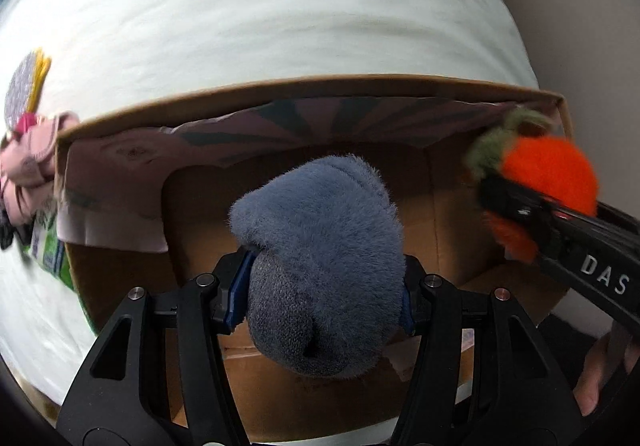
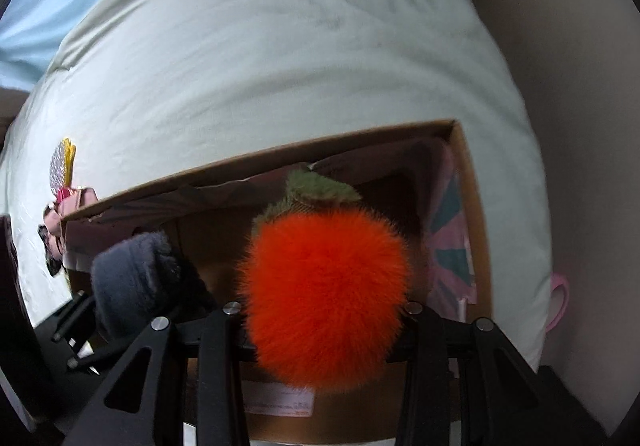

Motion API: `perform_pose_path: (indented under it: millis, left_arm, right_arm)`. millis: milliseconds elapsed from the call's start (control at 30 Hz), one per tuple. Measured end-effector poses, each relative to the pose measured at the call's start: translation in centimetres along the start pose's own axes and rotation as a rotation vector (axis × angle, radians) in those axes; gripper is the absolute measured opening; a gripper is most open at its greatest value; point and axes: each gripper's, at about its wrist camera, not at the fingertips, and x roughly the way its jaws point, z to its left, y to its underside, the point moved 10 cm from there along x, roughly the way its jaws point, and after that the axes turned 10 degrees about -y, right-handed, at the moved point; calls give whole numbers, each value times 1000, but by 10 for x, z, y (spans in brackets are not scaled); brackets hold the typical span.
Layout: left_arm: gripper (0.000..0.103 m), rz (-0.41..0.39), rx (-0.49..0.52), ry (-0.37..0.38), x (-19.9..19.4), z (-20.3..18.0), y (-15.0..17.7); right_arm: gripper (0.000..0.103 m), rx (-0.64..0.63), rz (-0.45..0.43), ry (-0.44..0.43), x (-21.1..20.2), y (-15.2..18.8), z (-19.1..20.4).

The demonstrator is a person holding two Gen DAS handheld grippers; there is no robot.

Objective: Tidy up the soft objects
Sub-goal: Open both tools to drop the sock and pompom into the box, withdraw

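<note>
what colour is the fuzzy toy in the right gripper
Bright orange, with an olive-green leafy top; the orange plush shows best in the right wrist view.

white letters "das" on the right tool (image 1: 516, 206) (black arm, rest cut off)

Both grippers point steeply downward side by side. The left gripper (image 1: 324, 298) clamps a blue-grey plush toy (image 1: 320, 258). The right gripper (image 2: 324, 320) grips an orange plush fruit (image 2: 324, 298).

Fuzzy grey-blue plush (image 1: 320, 258) next to a bright orange pom-pom fruit (image 2: 324, 298) with olive-green leaves. Plain brown cardboard box (image 1: 304, 86), flaps (image 1: 280, 122) printed pink with teal rays. Pale white-green bedsheet (image 1: 260, 6) underneath.
</note>
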Motion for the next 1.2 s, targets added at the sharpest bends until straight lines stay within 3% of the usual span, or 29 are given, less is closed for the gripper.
perform_pose_path:
  millis: [33, 67, 100, 133, 233, 367, 600, 900, 1200]
  left_arm:
    - [83, -17, 34, -39, -5, -1, -1]
    - [97, -33, 65, -87, -7, 2, -1]
    - [103, -48, 88, -115, -10, 3, -2]
    - [103, -64, 113, -129, -13, 2, -2]
    - [103, -52, 118, -113, -15, 2, 1]
    - [103, -37, 67, -68, -16, 7, 6]
    - [103, -76, 64, -67, -34, 20, 12]
    - [103, -203, 55, -54, -106, 26, 26]
    - [103, -380, 20, -52, -213, 56, 54]
  right_arm:
    - [53, 13, 1, -15, 1, 0, 0]
    - [62, 17, -13, -25, -1, -1, 0]
    - [87, 13, -32, -30, -4, -3, 1]
    - [103, 2, -62, -34, -9, -5, 3]
    - [103, -12, -112, -45, -19, -8, 4]
    - [103, -13, -116, -49, -20, -6, 2]
    - [103, -23, -153, -50, -34, -1, 8]
    - [103, -63, -244, -61, -91, 17, 23]
    - [103, -152, -402, -78, -183, 49, 65]
